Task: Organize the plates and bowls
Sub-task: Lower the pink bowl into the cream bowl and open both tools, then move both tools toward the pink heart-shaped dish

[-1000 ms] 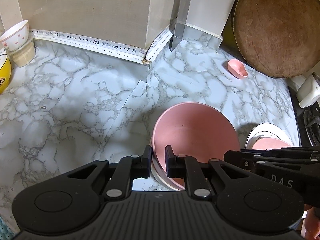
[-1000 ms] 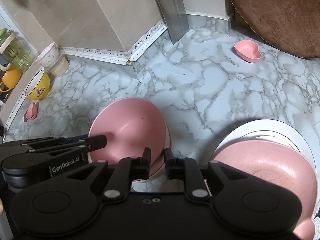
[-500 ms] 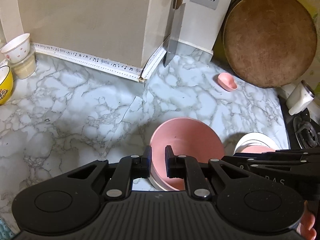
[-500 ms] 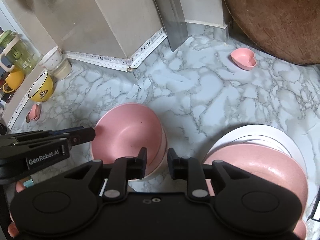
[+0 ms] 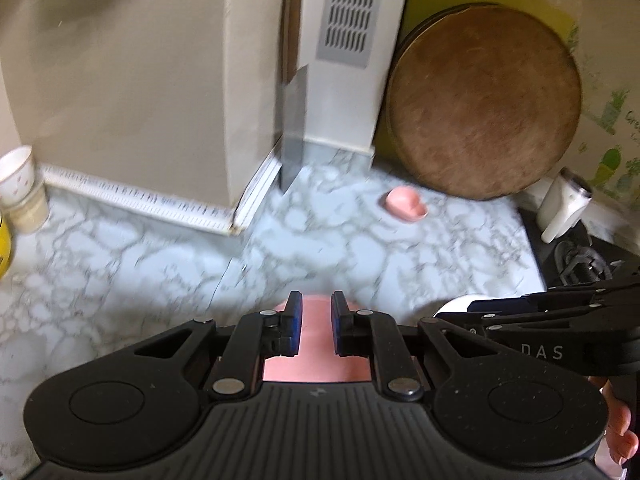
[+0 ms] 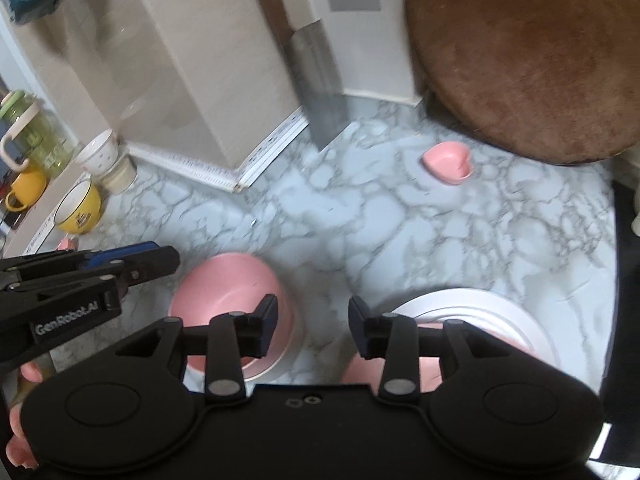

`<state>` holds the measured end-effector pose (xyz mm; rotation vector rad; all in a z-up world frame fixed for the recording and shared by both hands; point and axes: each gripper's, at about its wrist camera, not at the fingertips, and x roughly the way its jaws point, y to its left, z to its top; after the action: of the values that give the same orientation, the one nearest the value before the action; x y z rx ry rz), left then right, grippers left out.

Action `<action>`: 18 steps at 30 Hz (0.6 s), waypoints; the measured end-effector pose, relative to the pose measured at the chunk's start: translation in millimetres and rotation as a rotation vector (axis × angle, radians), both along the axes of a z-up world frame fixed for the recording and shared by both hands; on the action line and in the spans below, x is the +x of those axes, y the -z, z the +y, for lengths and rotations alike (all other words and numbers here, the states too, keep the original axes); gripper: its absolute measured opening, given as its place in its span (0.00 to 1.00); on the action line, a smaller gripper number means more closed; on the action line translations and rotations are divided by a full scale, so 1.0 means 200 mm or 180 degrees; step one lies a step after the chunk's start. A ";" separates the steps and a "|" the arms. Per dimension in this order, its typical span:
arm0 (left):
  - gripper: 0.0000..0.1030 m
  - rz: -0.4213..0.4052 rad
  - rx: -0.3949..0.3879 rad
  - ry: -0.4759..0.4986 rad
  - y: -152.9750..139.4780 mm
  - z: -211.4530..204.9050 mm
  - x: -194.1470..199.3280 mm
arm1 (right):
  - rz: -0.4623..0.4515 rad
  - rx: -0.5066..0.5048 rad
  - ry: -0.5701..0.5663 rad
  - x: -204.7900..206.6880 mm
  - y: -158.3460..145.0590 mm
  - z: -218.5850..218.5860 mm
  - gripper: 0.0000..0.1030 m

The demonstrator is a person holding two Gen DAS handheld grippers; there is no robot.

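Observation:
A pink bowl sits nested in a pale bowl on the marble counter. Its pink inside shows behind my left gripper, which hovers above it. The left jaws are opening, a narrow gap with nothing between them. To the bowl's right lies a white plate with a pink plate on top. My right gripper hangs over the bare counter between bowl and plates, jaws opening and wide apart, holding nothing. A small pink heart-shaped dish rests far back.
A cleaver leans on the back wall beside a big round wooden board. At the left stand a yellow bowl and a white cup on a beige cup. A stove borders the right edge.
Both grippers have risen and drawn back from the pink bowl, which now looks smaller. The right jaws have spread widely; the left jaws have parted slightly.

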<state>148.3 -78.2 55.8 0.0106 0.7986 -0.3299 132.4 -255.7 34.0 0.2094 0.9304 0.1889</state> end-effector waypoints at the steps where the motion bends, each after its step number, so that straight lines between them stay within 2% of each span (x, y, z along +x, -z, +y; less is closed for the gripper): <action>1: 0.20 -0.0028 -0.0004 0.0014 -0.01 -0.02 0.01 | -0.0011 0.0001 0.0028 0.00 -0.01 -0.02 0.40; 4: 0.44 -0.0110 -0.0030 0.0043 -0.04 -0.06 0.02 | -0.0048 -0.0002 0.0090 0.01 -0.03 -0.08 0.42; 5: 0.56 -0.0148 -0.0031 0.0039 -0.05 -0.07 0.03 | -0.0062 -0.0010 0.0108 0.01 -0.04 -0.10 0.44; 6: 0.59 -0.0182 -0.0039 0.0040 -0.06 -0.08 0.03 | -0.0079 -0.0017 0.0124 0.01 -0.05 -0.12 0.45; 9: 0.59 -0.0213 -0.0036 0.0088 -0.09 -0.13 0.06 | -0.0129 -0.0047 0.0188 0.02 -0.07 -0.19 0.51; 12: 0.60 -0.0235 -0.0042 0.0132 -0.11 -0.18 0.10 | -0.0184 -0.0073 0.0282 0.04 -0.09 -0.26 0.62; 14: 0.65 -0.0250 -0.0042 0.0131 -0.11 -0.21 0.14 | -0.0224 -0.0082 0.0369 0.06 -0.10 -0.32 0.71; 18: 0.70 -0.0177 -0.0144 0.0123 -0.11 -0.26 0.22 | -0.0216 -0.0031 0.0486 0.13 -0.10 -0.43 0.82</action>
<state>193.2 -130.2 77.2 -0.0070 0.7364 -0.3827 159.0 -341.2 53.9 0.2624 0.8439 0.0500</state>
